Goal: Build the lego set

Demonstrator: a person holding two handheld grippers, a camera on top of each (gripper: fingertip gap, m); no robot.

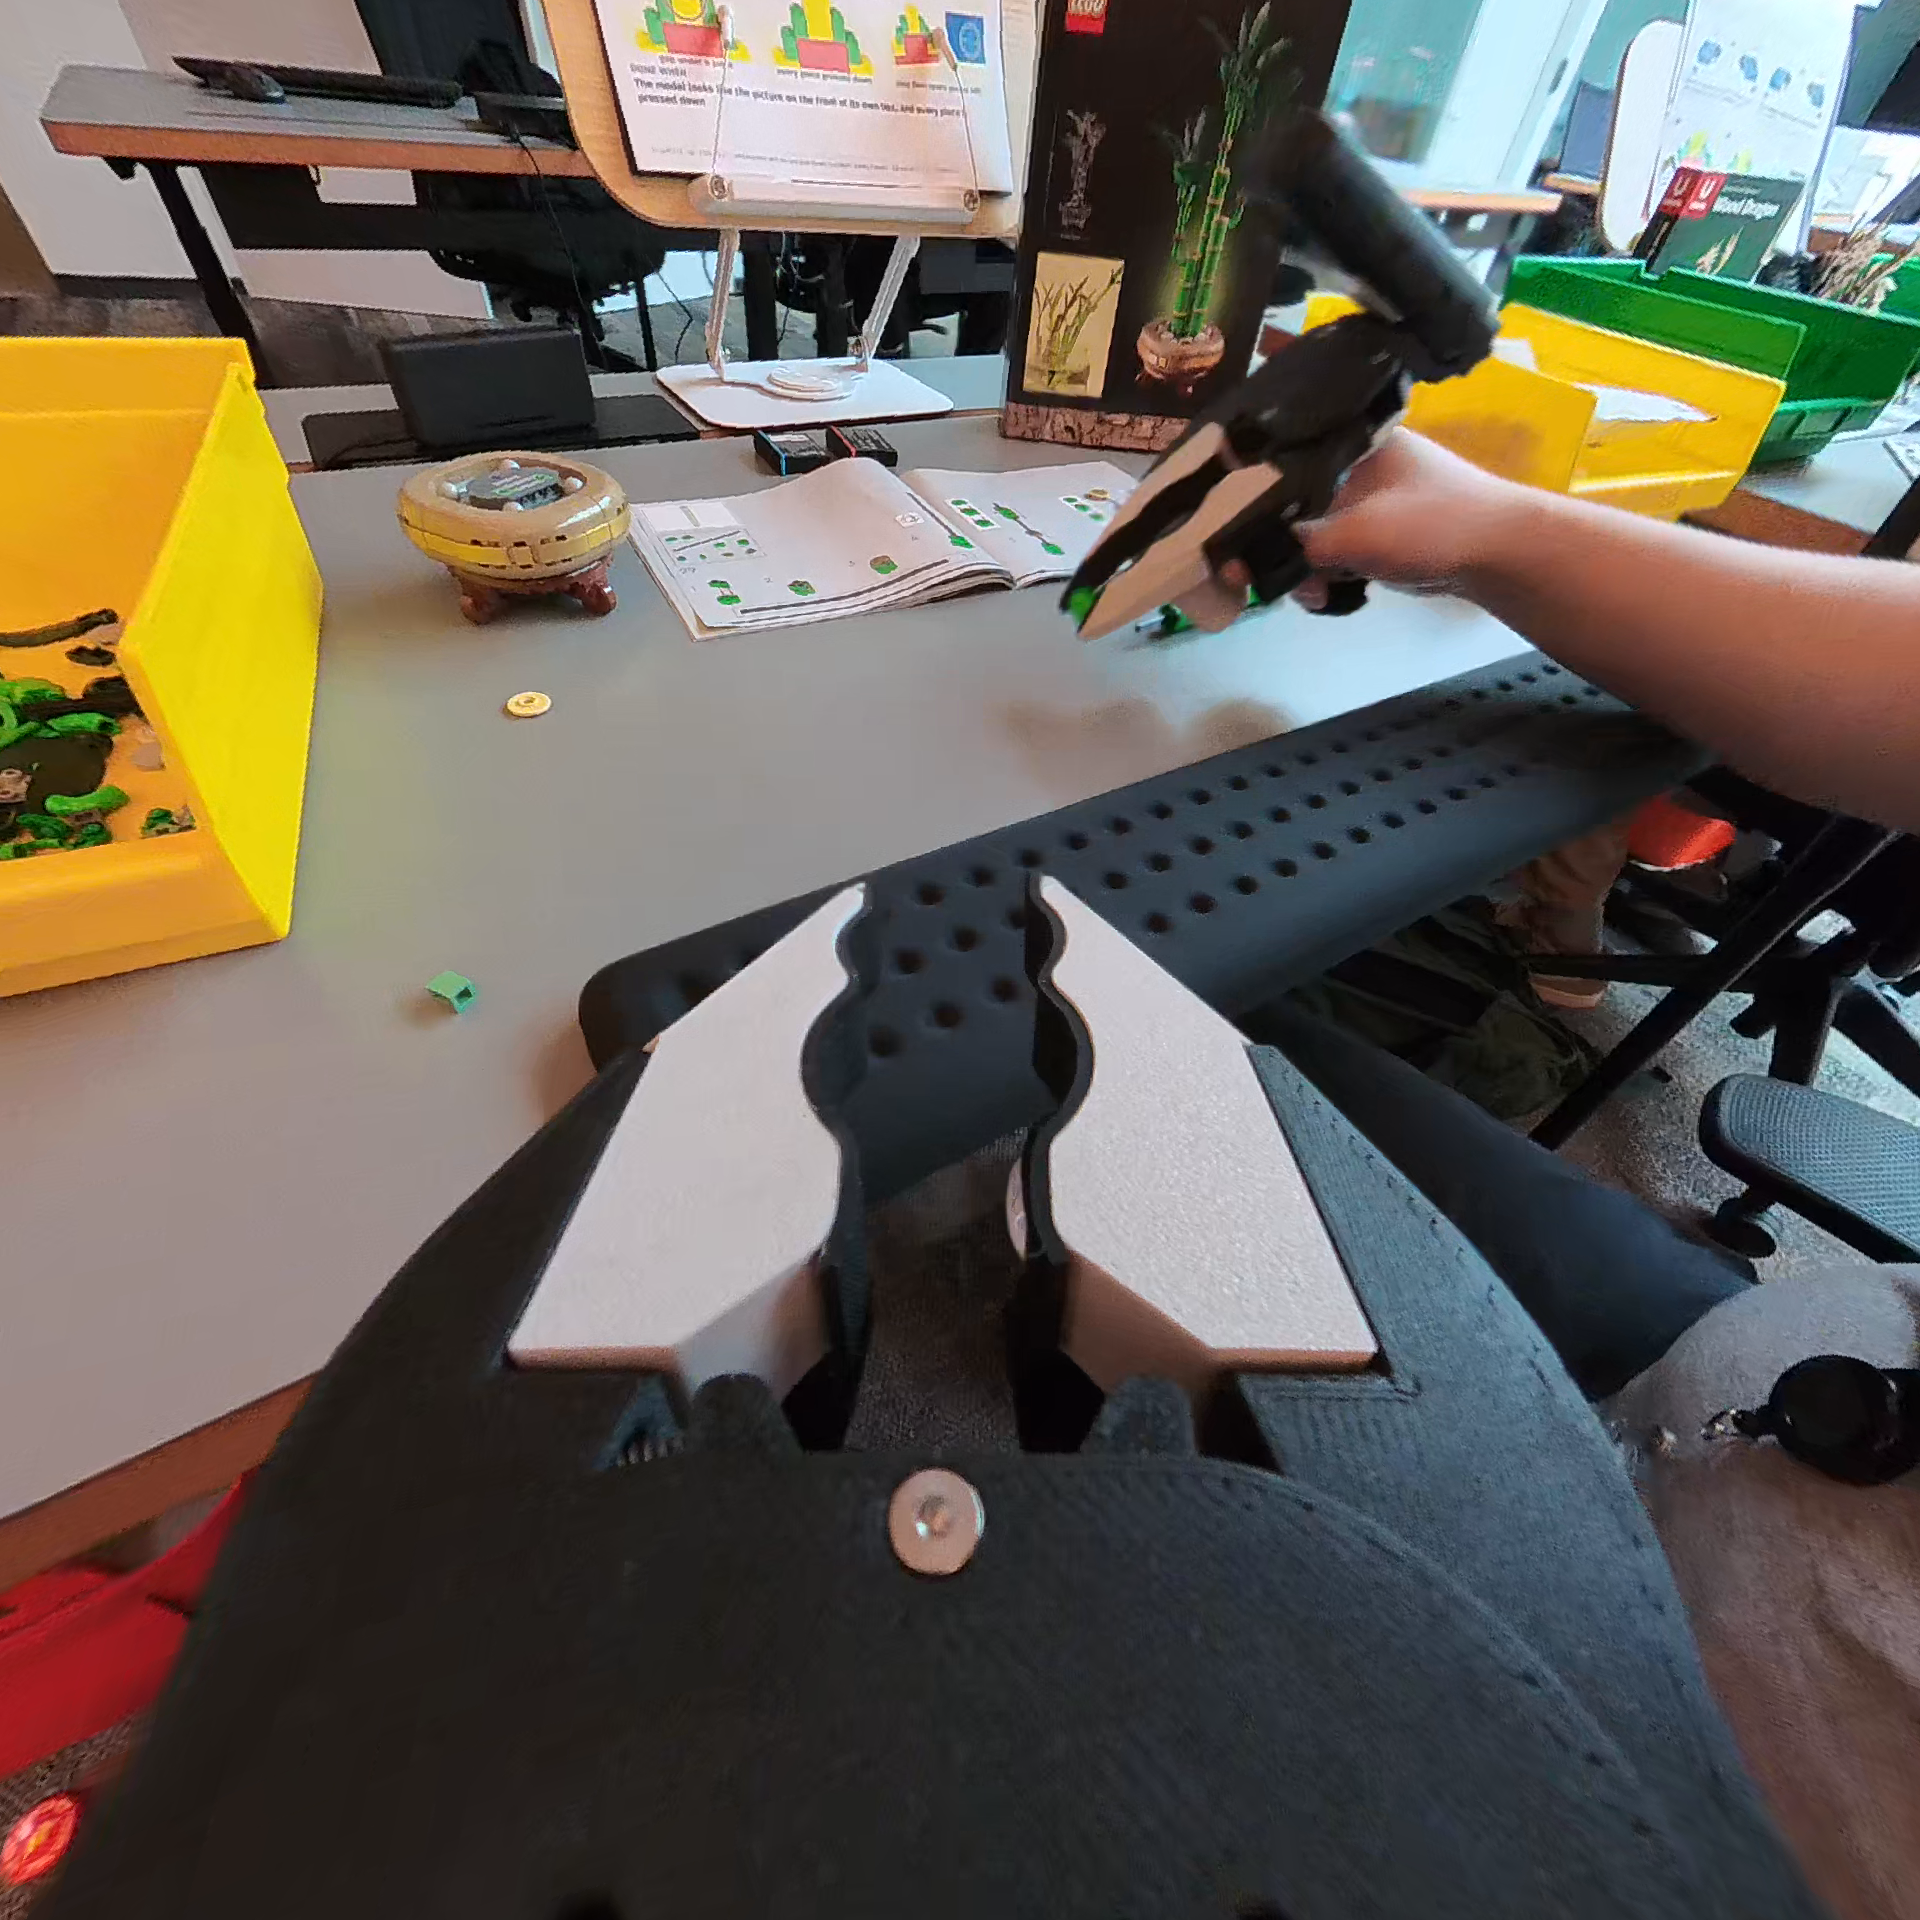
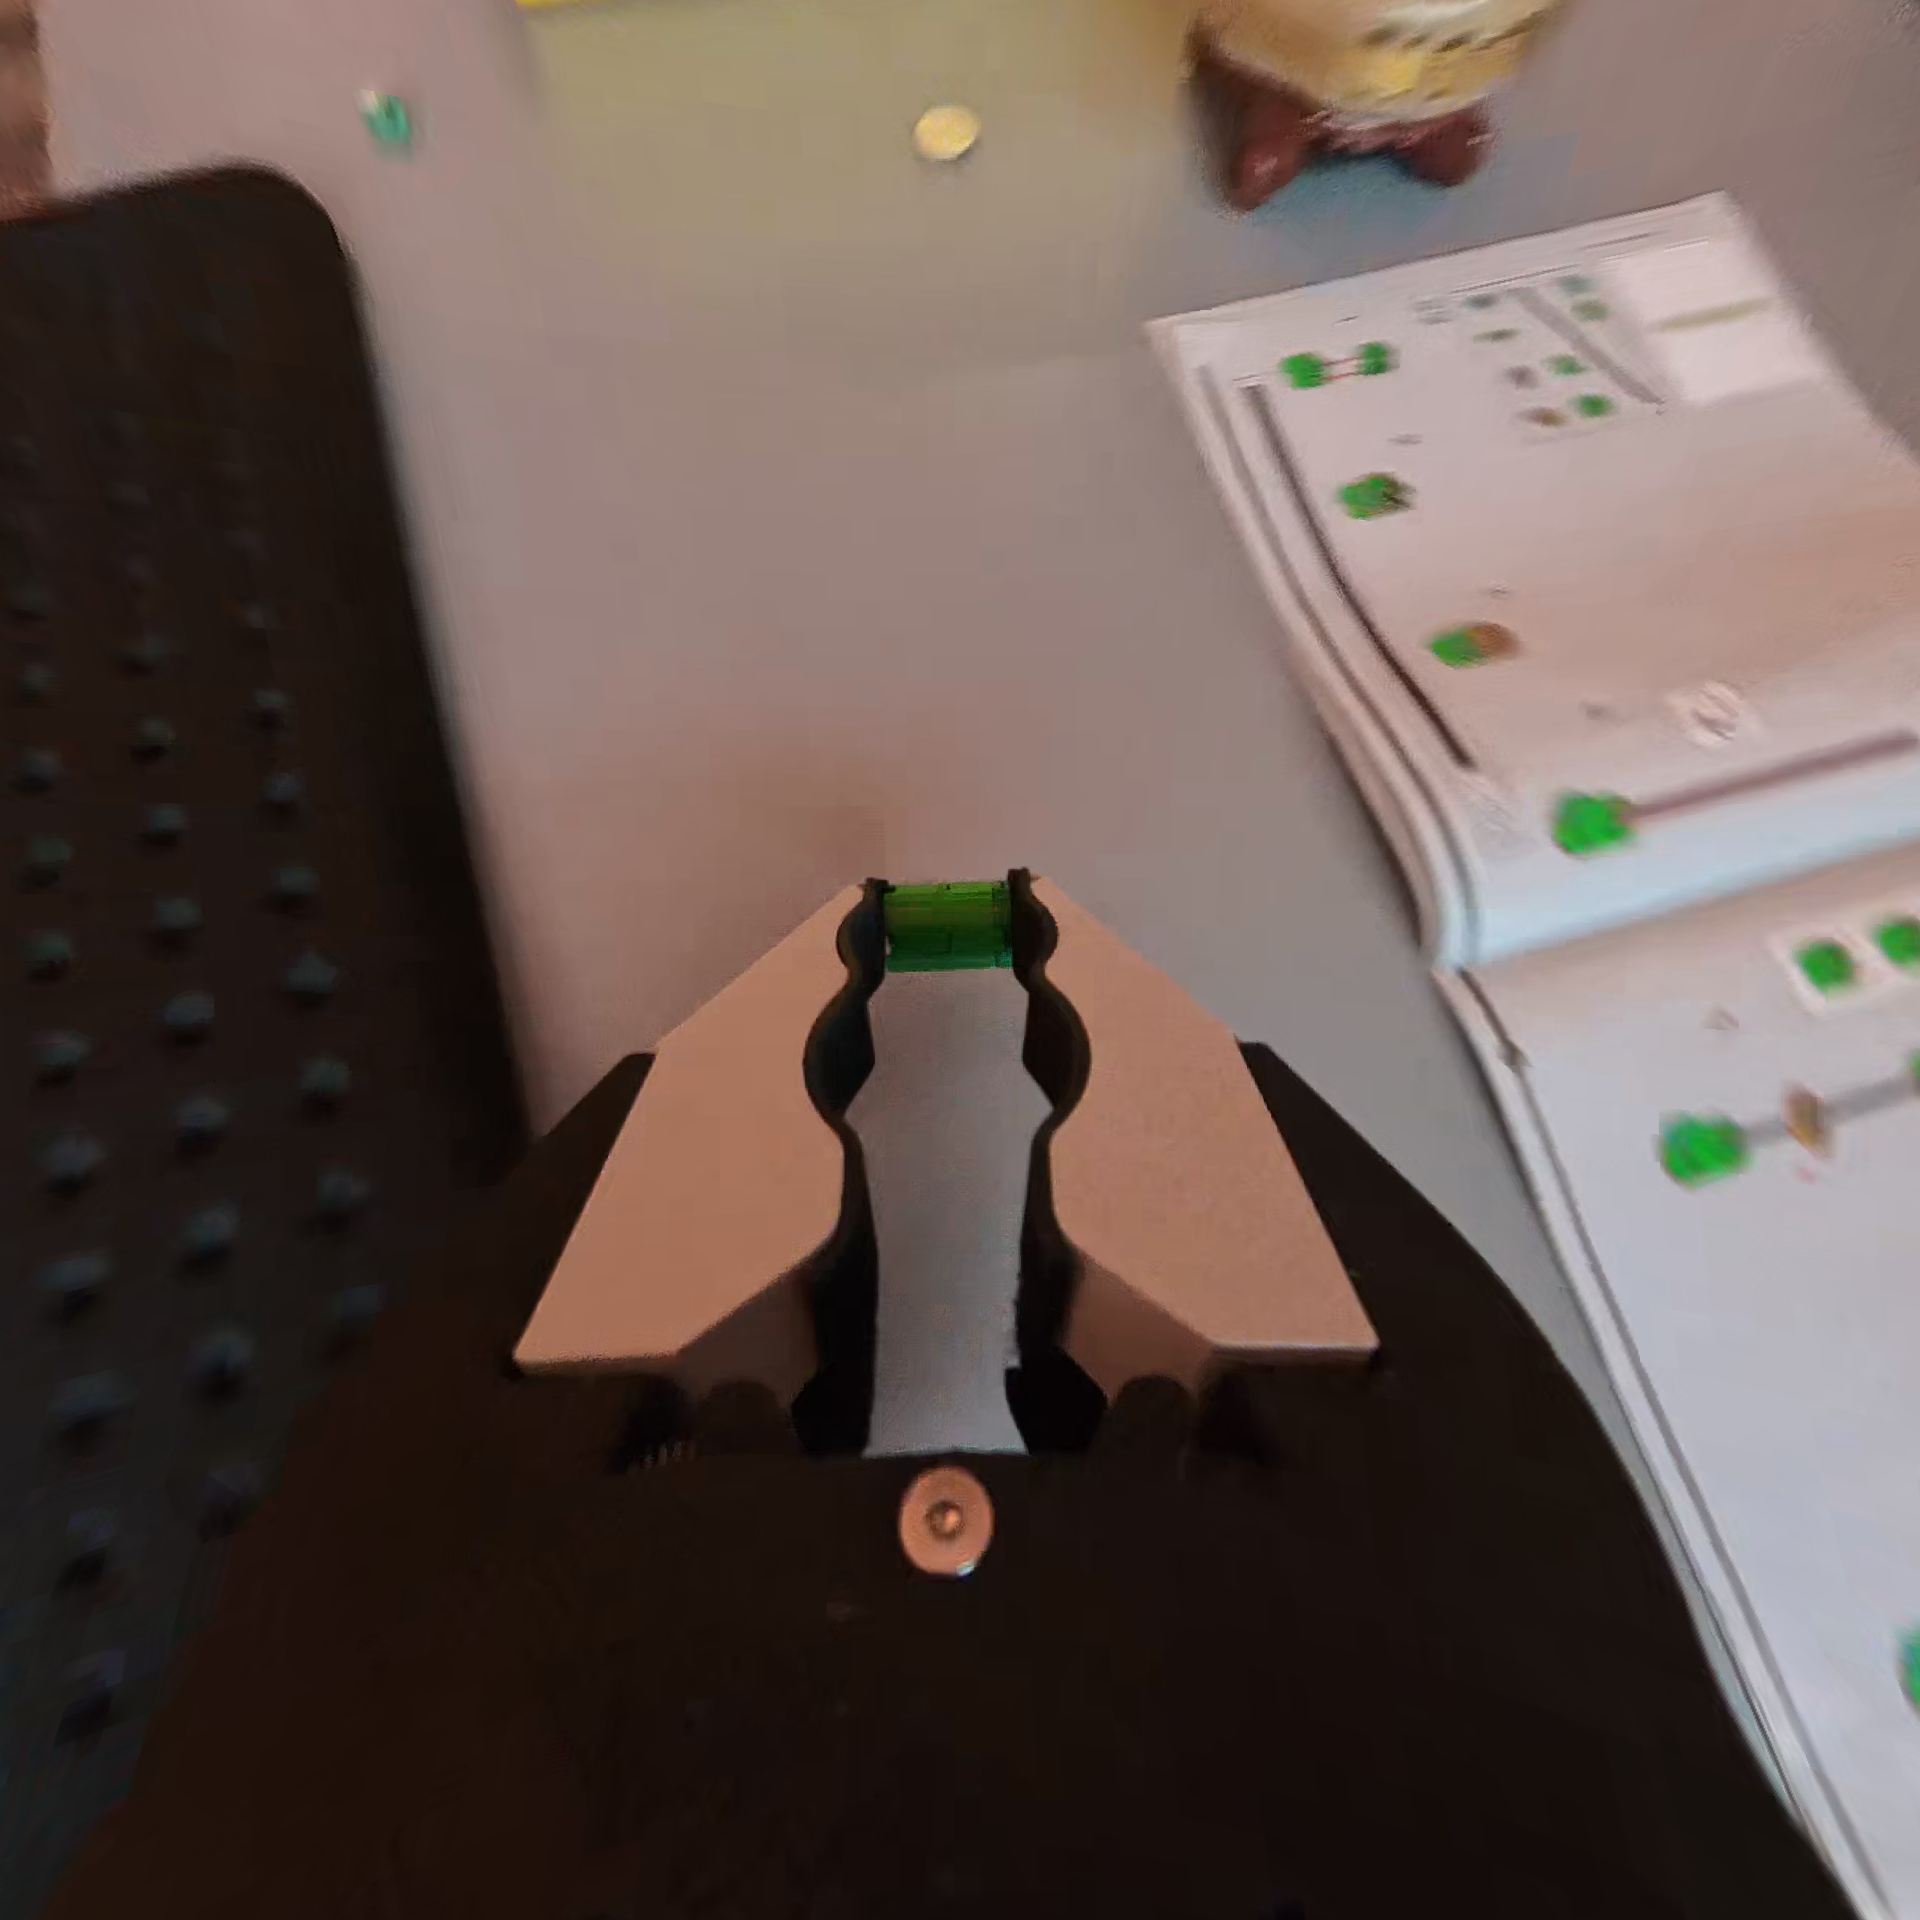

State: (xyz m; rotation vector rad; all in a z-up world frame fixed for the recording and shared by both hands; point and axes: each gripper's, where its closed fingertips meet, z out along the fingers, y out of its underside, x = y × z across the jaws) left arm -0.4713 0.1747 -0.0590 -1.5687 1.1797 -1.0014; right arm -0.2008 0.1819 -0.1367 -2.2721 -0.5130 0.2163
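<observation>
My right gripper is shut on a bright green round lego piece, held at its tips above the grey table. In the left wrist view the right gripper hovers near the open instruction booklet, with the green piece at its tips. My left gripper is open and empty over the black perforated pad at the table's front edge. The tan lego pot on brown feet stands at the back left. A small green piece and a gold round piece lie loose on the table.
A yellow bin with green and black pieces stands at the left. The black set box, a document stand and more yellow and green bins line the back. The booklet lies right of my right gripper. An office chair is at the right. My right fingertips sit around 30 cm from my left ones.
</observation>
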